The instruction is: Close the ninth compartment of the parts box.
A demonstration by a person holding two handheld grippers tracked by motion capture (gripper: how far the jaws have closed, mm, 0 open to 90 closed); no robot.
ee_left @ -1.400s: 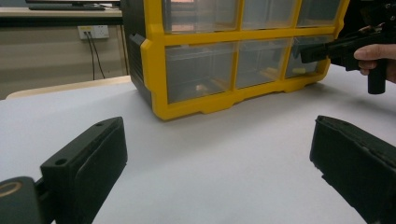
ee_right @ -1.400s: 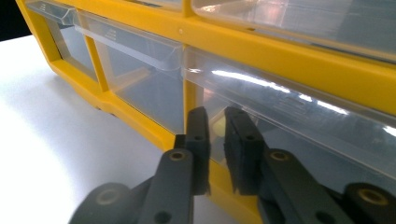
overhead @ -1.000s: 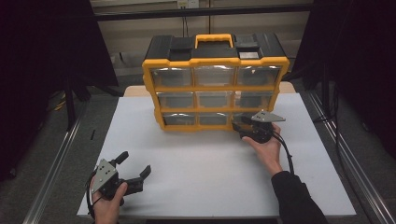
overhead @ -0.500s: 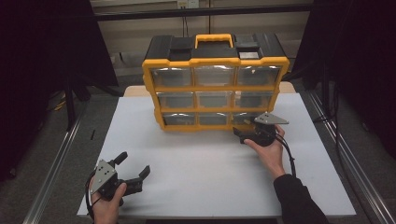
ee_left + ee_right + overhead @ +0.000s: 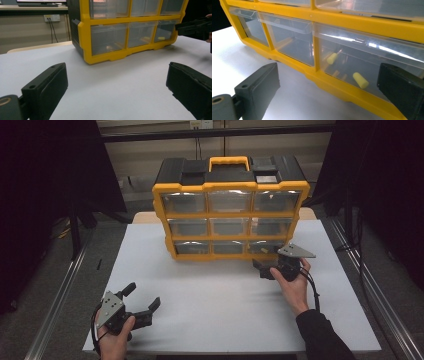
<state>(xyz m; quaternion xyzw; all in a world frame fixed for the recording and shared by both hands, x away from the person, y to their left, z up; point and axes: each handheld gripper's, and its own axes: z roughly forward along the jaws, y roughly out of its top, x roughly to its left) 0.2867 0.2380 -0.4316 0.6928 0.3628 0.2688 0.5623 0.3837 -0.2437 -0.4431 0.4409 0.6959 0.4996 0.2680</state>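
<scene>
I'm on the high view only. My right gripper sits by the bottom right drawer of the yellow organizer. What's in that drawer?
Observer: In the right gripper view, the bottom right drawer holds two pale yellow foam earplugs, lying apart from each other.
Operator: Is the drawer pulled out at all?
Observer: It looks shut, its clear front level with the yellow frame.
Operator: Are my right jaws on anything?
Observer: No. The right gripper has just been opening; its jaws stand wide with nothing between them, just in front of the drawer.
Operator: And the left?
Observer: The left gripper is open too, over bare white table, well short of the organizer.
</scene>
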